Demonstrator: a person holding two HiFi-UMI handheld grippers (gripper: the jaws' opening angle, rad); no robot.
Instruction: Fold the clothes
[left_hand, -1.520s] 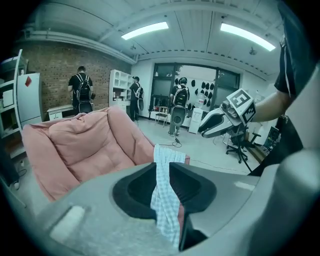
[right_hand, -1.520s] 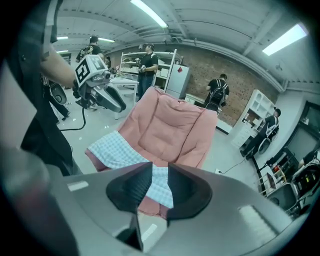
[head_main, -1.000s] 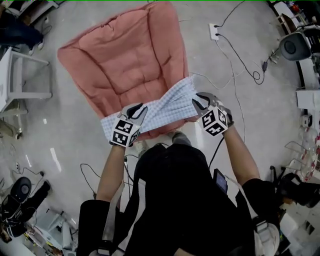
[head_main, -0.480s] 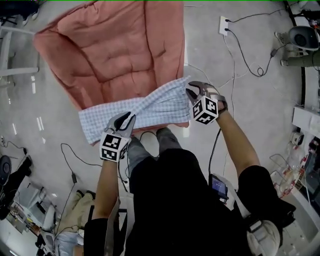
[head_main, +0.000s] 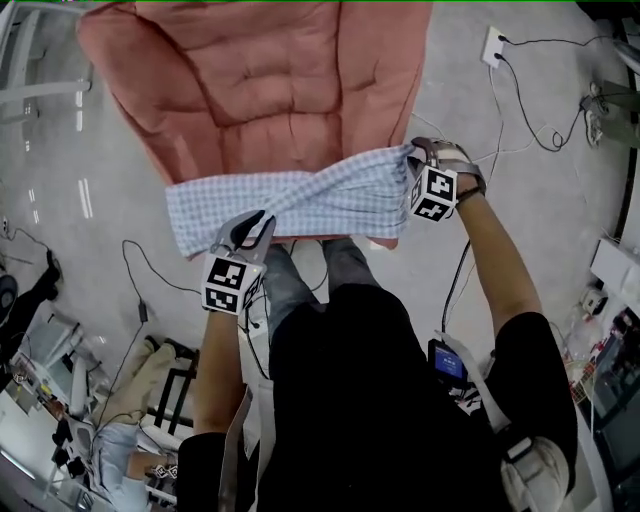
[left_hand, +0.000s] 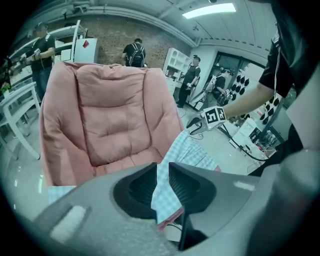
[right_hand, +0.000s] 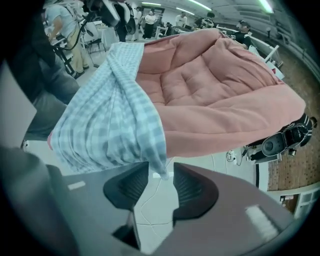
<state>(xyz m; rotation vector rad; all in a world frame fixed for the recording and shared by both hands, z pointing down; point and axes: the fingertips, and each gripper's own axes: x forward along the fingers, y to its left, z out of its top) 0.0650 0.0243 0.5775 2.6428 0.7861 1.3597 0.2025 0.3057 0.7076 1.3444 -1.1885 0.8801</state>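
A blue-and-white checked cloth (head_main: 320, 200) is stretched, twisted at its middle, across the front edge of a big pink cushioned seat (head_main: 260, 80). My left gripper (head_main: 255, 226) is at the cloth's near left part, shut on the fabric (left_hand: 187, 150), which runs between its jaws (left_hand: 162, 170). My right gripper (head_main: 410, 156) is at the cloth's right corner. Its jaws have just been opening. In the right gripper view the corner of the cloth (right_hand: 105, 120) hangs loose in the gap of the right gripper (right_hand: 161, 175), and neither pad presses on it. The pink seat (right_hand: 210, 90) lies beyond.
The person's legs (head_main: 300, 270) stand just under the cloth's near edge. Cables (head_main: 520, 70) and a wall socket (head_main: 493, 45) lie on the floor at the right. White furniture (head_main: 40, 90) is at the left. Several people (left_hand: 134, 52) stand behind the seat.
Both grippers have come down and spread apart, laying the cloth wider along the seat's front edge. The right gripper has rolled and its jaws have parted around the corner.
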